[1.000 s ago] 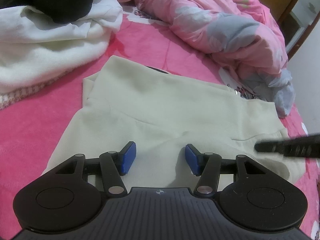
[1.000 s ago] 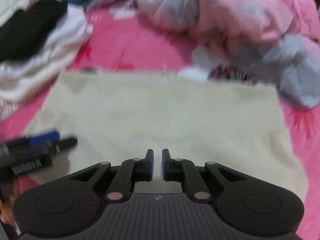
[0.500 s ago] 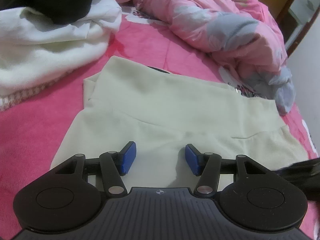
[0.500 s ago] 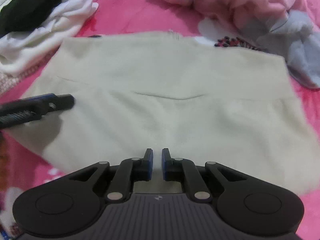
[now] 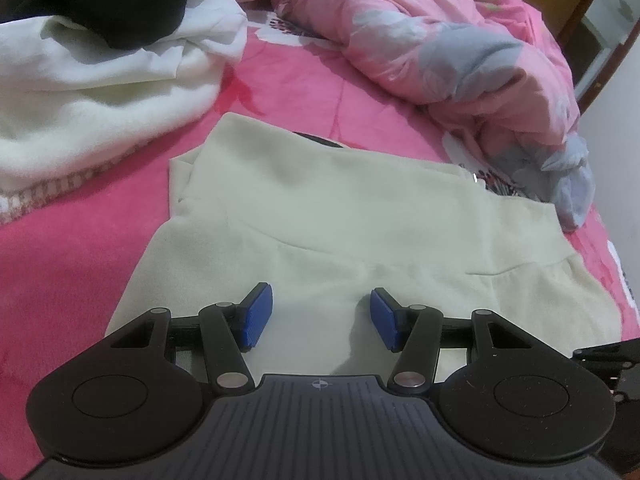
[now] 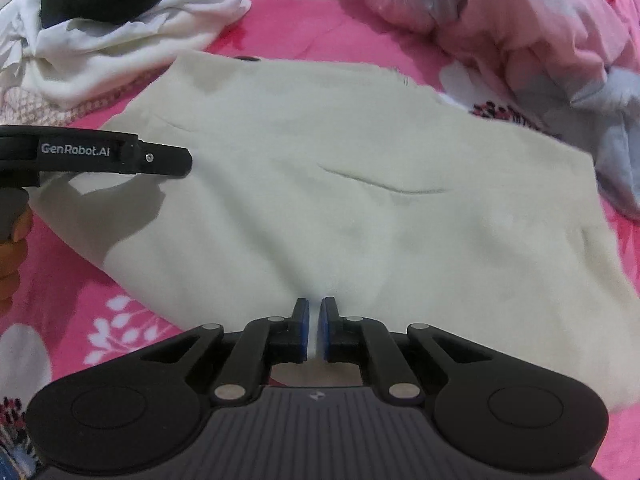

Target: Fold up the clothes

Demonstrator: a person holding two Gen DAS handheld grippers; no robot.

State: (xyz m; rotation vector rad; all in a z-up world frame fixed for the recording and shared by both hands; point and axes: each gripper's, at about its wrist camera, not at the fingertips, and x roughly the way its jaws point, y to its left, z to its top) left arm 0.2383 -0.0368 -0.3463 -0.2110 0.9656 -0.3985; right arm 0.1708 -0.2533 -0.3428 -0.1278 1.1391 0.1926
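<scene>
Right wrist view: right tongs (image 6: 316,328) closing – pinch cream garment (image 6: 340,168) edge on bed (image 6: 280,36). Left tongs (image 5: 321,316) open above it.

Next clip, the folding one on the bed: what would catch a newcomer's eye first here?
The cream garment spread flat across the hot pink bedspread dominates both views. The left tongs hang open above its near edge, while the right tongs are shut, with the cloth's near edge right at their tips. Behind, a white and black clothes pile sits far left and a rumpled pink quilt far right.
</scene>
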